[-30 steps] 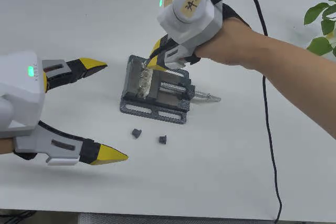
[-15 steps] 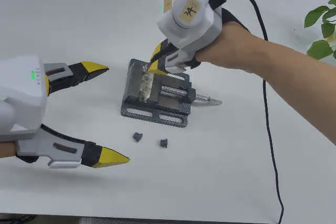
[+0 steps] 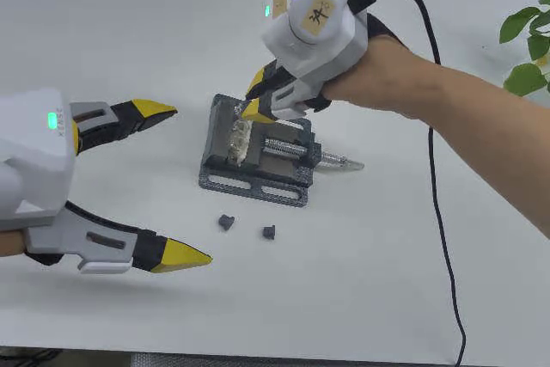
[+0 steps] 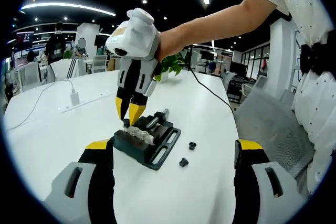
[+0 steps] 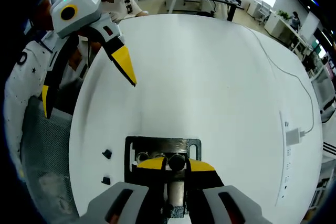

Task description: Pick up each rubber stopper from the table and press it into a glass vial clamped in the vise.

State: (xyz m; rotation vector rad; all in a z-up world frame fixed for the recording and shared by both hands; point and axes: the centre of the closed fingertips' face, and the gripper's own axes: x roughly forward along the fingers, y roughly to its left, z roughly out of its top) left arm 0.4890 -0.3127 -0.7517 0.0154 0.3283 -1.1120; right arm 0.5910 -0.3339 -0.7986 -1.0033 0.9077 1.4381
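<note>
Rubber stopper (image 5: 177, 163) pinched in right claw (image 3: 253, 98) over vise (image 3: 258, 183); left claw (image 3: 185, 184) wide, well apart.

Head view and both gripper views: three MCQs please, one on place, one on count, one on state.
1. Where do the loose stoppers lie?
A) on the table, close to the base of the vise
B) on top of the vise
C) at the table's far edge

2. How many stoppers lie loose on the table?
A) one
B) two
C) four

3. How is the left gripper?
A) shut on a stopper
B) shut, empty
C) open, empty

1 A: both dark pieces sit on the white top just off the vise's slotted base.
2 B: two separate pieces show there.
3 C: its jaws stand wide apart with nothing between them.
</note>
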